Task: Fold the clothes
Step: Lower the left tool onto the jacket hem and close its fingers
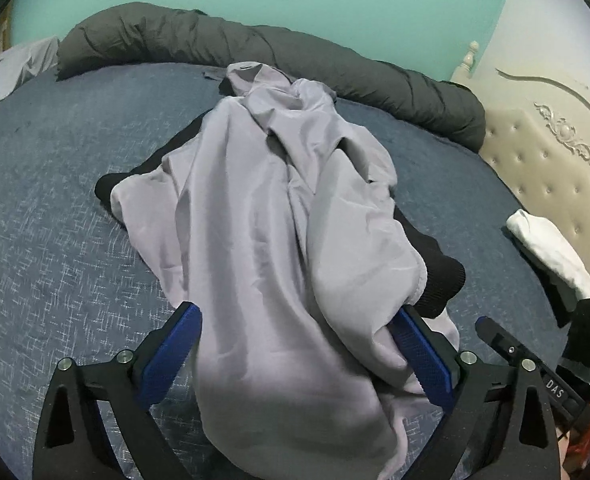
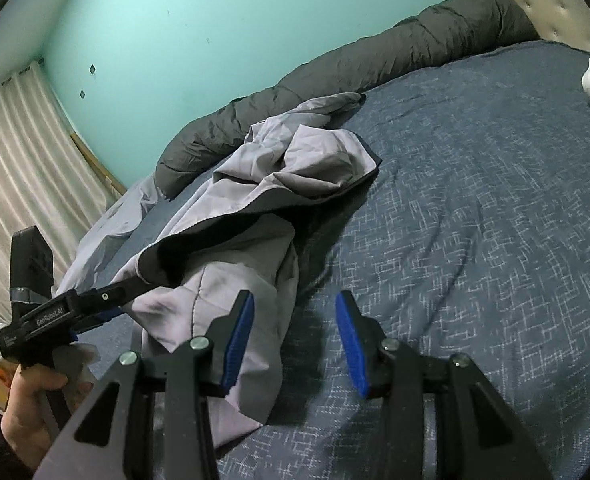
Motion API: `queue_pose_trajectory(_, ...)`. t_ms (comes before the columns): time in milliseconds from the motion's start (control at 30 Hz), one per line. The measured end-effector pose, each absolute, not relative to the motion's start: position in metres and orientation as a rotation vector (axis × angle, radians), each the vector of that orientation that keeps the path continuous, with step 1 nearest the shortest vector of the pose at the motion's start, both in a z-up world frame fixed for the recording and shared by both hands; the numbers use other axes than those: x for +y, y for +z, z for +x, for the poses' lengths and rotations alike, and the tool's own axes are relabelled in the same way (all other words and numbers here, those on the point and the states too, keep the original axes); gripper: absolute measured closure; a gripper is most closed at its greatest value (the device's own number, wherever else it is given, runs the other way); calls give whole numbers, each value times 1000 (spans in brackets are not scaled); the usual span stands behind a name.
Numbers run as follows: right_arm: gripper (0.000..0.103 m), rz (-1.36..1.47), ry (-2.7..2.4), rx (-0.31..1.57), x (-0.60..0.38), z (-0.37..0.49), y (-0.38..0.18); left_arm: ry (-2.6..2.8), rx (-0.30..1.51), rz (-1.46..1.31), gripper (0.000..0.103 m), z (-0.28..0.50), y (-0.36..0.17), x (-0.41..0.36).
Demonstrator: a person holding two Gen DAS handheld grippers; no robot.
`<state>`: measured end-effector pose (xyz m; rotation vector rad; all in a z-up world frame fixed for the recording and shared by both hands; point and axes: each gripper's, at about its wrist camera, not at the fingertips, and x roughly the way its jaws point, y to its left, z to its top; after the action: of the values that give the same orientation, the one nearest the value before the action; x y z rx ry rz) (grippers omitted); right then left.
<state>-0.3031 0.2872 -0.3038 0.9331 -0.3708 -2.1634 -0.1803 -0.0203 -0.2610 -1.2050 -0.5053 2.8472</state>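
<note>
The grey jacket [image 1: 263, 208], lilac-grey outside with a dark lining and black ribbed cuffs, lies crumpled lengthwise across the middle of the blue bed [image 1: 55, 200], its collar towards the rolled dark duvet [image 1: 167, 36] along the far edge, so it needs spreading flat before any fold. Its near hem is drawn up off the cover, likely to pull the body straight. The left gripper [image 1: 295, 360] has that hem draped between its widely spread blue fingers [image 1: 423, 360]; whether they pinch the cloth I cannot tell, though the right wrist view suggests they carry an edge. The right gripper [image 2: 295, 340] stands partly open and empty, just beside the jacket's right side, probably about to take that side
</note>
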Motion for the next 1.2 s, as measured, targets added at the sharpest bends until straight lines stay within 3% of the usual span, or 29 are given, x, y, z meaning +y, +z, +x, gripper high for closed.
queue_pose_trajectory(133,60,932,-2161,-389,287,-306,-304,2846,-461,-1202,6,-181,-262,-17)
queue_pose_trajectory(233,60,931,-2158,-395,286,-306,-304,2827,-458,-1201,12,-182,-264,-17)
queue_pose_trajectory(300,60,931,-2157,-393,285,-306,-305,2808,-437,-1208,28,-184,-265,-15)
queue_pose_trajectory(367,60,933,-2156,-393,284,-307,-305,2798,-420,-1215,37,-185,-267,-14)
queue_pose_trajectory(467,60,938,-2153,-399,282,-309,-307,2793,-415,-1218,61,-185,-270,-14)
queue_pose_trajectory(600,60,938,-2151,-404,280,-312,-308,2799,-386,-1205,76,-182,-267,-15)
queue_pose_trajectory(967,60,942,-2142,-403,275,-316,-310,2868,-113,-1134,75,-174,-246,6)
queue_pose_trajectory(1133,60,961,-2137,-404,272,-317,-313,2785,-164,-1159,76,-186,-258,11)
queue_pose_trajectory(1200,60,962,-2143,-402,272,-319,-313,2768,-183,-1167,95,-189,-261,9)
